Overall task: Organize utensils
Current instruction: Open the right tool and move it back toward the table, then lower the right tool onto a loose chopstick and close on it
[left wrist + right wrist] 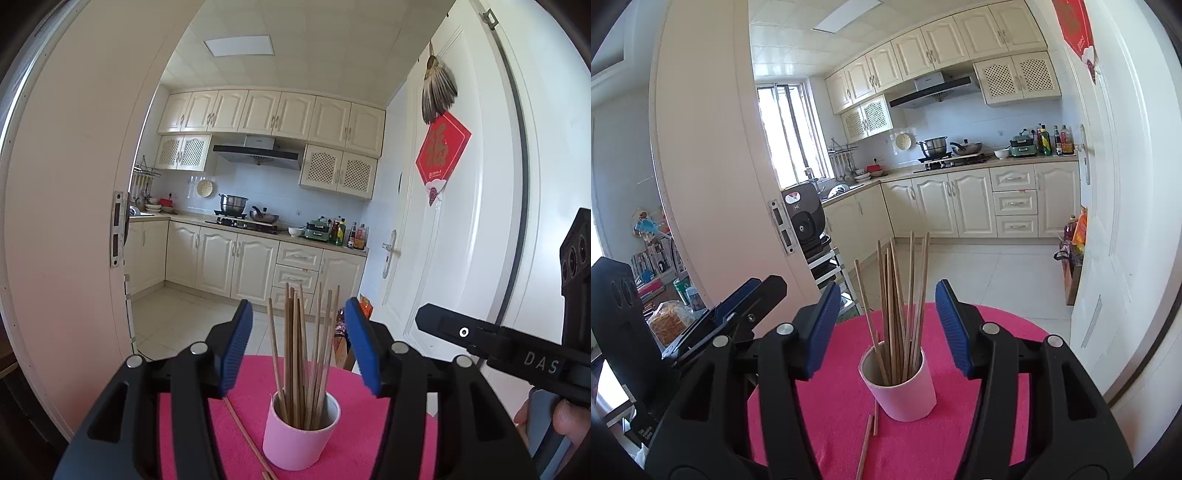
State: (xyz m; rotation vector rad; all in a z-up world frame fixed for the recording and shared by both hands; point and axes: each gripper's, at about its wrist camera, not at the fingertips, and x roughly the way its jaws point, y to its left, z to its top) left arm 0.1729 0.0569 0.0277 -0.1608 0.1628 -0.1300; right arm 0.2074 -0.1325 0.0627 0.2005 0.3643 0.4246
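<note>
Centrally, low in both wrist views, a pink cup (301, 432) stands upright on the pink cloth (388, 417), holding a bundle of wooden chopsticks (304, 350) that lean apart. Both the left gripper (299, 350) and the right gripper (888, 328) have their blue-padded jaws spread wide, holding nothing, with the cup between them. Two loose chopsticks (868, 439) lie on the cloth just beside the cup's base, toward the lower left
</note>
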